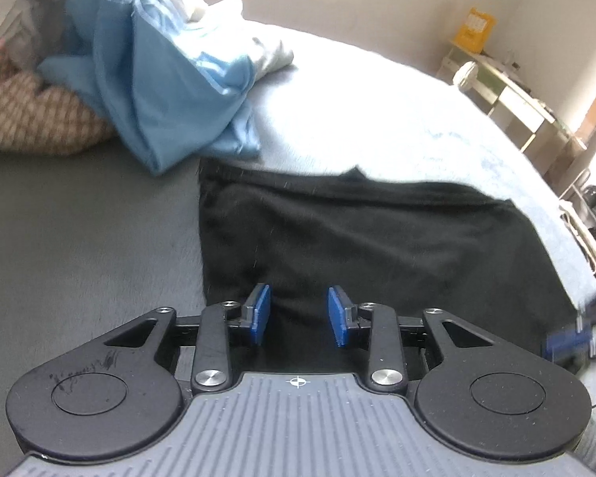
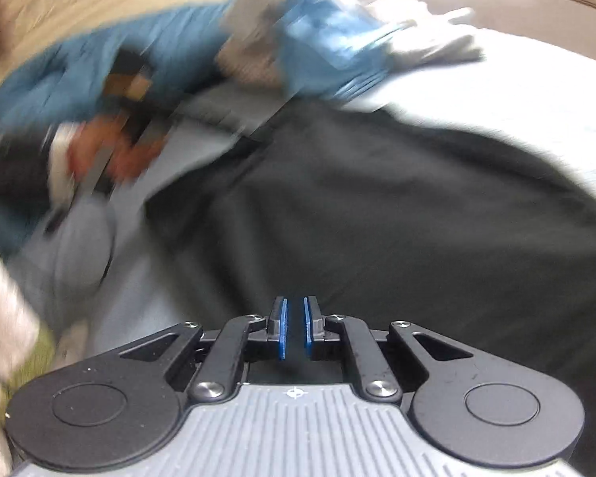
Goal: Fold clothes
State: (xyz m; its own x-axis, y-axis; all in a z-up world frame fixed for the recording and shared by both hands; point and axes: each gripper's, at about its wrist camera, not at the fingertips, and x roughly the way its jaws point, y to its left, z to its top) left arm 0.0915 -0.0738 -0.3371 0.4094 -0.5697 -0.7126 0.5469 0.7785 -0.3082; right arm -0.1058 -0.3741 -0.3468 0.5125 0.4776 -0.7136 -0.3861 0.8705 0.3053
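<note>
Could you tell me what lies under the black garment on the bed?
The black garment lies flat on a pale blue bed cover, which shows beyond its far edge, and a grey sheet beside it. Anything directly beneath it is hidden.

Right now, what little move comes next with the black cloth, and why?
Probably ease the left tool down and pinch the near edge of the black cloth. It is open just above that edge and holds nothing, and the cloth lies spread on the bed.
</note>
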